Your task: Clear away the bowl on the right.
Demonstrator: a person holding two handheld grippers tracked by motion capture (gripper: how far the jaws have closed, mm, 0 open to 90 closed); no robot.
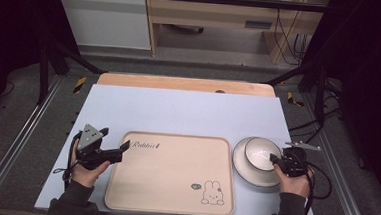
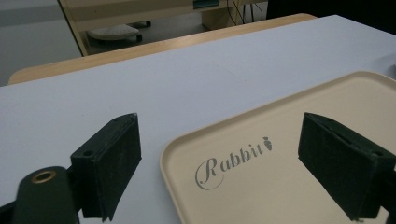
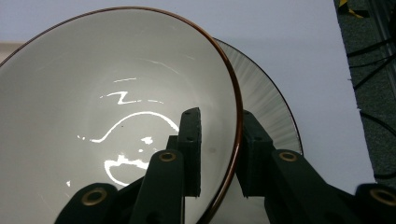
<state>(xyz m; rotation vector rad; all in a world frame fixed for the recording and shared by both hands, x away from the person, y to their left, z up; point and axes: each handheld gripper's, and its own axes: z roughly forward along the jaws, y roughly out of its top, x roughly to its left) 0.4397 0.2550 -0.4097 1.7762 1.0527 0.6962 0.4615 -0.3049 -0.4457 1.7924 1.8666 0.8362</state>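
A person seated at a pale blue desk [image 1: 178,109] is working a hand-held gripper in each hand. The right gripper [image 1: 277,161] is reaching over the near right rim of a white bowl [image 1: 259,152], which is sitting on a white plate [image 1: 242,168] at the right side of the desk, just beside a beige tray [image 1: 173,186]. In the right gripper view, the bowl [image 3: 93,116] is looming close, its thin brown rim running between the two black fingers [image 3: 190,140]: one finger is lying inside the bowl against the glossy inner wall, the other is standing outside it, above the ribbed plate [image 3: 271,102]. The fingers are drawn narrow around the bowl's wall; the inner one is touching the wall, while a sliver of rim is still showing between the wall and the outer one, so whether the outer one is pressing cannot be told. The left gripper [image 1: 113,145] is hovering at the tray's far left corner with its fingers [image 2: 109,161] spread wide and holding nothing; in the left gripper view one finger is standing over the bare desk [image 2: 187,79] and the other over the tray [image 2: 261,186], beside its printed word "Rabbit".
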